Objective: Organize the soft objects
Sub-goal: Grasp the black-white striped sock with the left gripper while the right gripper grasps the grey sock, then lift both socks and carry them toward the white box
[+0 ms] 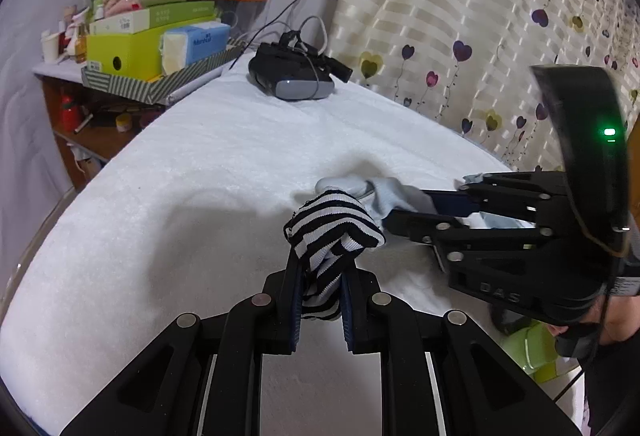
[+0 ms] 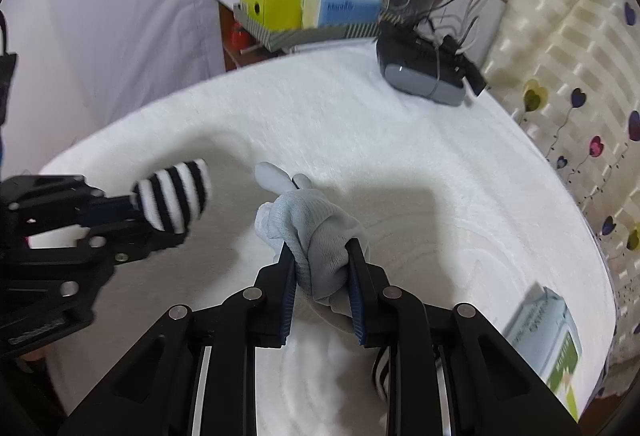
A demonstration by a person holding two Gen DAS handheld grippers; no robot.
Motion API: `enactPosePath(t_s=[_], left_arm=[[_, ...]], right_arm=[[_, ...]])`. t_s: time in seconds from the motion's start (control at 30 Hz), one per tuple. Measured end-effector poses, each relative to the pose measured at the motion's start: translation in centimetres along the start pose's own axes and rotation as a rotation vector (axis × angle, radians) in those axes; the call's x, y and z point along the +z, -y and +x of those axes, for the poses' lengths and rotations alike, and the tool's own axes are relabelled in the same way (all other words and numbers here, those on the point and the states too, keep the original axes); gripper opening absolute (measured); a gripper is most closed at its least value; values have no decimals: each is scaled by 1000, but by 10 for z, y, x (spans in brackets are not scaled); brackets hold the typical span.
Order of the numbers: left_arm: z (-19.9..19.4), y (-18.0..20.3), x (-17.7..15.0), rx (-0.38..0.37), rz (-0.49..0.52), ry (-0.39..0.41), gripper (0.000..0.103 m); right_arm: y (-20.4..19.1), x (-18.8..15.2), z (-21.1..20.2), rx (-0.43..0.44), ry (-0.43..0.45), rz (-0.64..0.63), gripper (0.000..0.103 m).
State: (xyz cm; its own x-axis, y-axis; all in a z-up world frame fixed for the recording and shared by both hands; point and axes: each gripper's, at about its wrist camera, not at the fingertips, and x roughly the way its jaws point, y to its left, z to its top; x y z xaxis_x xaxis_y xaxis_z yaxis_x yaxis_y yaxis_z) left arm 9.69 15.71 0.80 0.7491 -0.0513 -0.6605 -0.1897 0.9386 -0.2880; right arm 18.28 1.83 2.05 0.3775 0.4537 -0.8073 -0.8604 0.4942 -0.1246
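Left gripper (image 1: 320, 300) pinching bunched black-and-white striped knit sock (image 1: 334, 232), right gripper (image 2: 324, 288) clamping crumpled pale-blue ribbed sock (image 2: 316, 236), both hovering over fluffy white blanket (image 1: 200, 176).

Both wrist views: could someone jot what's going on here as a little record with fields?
Surface: white fluffy blanket
Left gripper: shut on black-and-white striped sock
Right gripper: shut on pale blue knitted sock
Far end of blanket: grey and black headset with cables
Beside the blanket: cluttered shelf with lime green box
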Motion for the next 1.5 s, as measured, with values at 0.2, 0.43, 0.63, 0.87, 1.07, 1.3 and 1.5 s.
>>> enactPosePath(t_s=[0.2, 0.43, 0.63, 0.87, 1.07, 1.3, 1.5], left_arm=[[-25, 6, -6, -7, -17, 40, 14], [-49, 30, -15, -34, 11, 67, 14], [-66, 59, -26, -67, 49, 85, 14], [-76, 93, -39, -99, 101, 86, 14], [-79, 123, -49, -130, 149, 79, 14], [-79, 158, -59, -174, 204, 63, 14], [-77, 184, -66, -195, 244, 53, 14]], right_arm=[[-7, -13, -48, -24, 98, 56, 24], [-20, -41, -94, -51, 182, 111, 24], [-23, -75, -127, -71, 236, 171, 24], [-12, -112, -158, -113, 284, 261, 24], [-7, -141, -180, -140, 319, 318, 24], [6, -172, -199, -174, 346, 391, 24], [17, -195, -214, -194, 366, 450, 24]])
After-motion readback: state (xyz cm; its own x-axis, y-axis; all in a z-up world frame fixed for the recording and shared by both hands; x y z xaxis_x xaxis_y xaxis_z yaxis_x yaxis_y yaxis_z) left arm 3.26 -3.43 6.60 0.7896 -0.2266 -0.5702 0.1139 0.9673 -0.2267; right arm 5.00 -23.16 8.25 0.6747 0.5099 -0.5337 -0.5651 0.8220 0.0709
